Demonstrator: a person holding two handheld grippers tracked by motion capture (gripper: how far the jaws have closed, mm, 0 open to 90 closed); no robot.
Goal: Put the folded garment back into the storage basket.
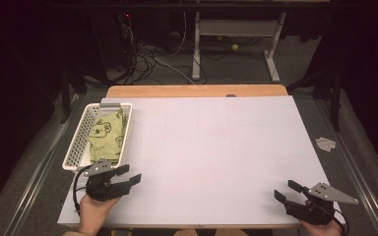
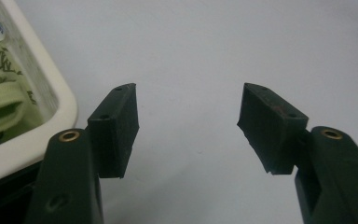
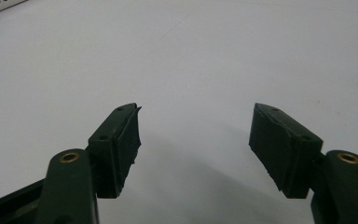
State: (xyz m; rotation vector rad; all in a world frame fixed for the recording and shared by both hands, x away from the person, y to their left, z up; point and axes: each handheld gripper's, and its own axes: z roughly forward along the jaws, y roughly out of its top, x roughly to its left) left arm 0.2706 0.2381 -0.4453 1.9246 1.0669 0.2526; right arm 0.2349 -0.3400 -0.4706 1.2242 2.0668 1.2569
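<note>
A white slotted basket (image 1: 78, 136) stands at the table's left edge with a green printed cloth (image 1: 106, 136) folded inside it. My left gripper (image 1: 131, 175) sits just in front of the basket's near end, open, with nothing between its jaws. In the left gripper view the left gripper (image 2: 189, 126) looks over bare white table, with the basket's rounded corner (image 2: 56, 100) and the cloth (image 2: 2, 95) at the left. My right gripper (image 1: 286, 191) rests near the table's front right corner, open and empty. Below the right gripper (image 3: 196, 140) in its own view lies white table.
A white sheet (image 1: 206, 147) covers the wooden table (image 1: 197, 91). A scrap of paper (image 1: 326, 144) lies on the floor to the right. Cables (image 1: 147, 59) and a desk frame (image 1: 236, 29) are beyond the far edge.
</note>
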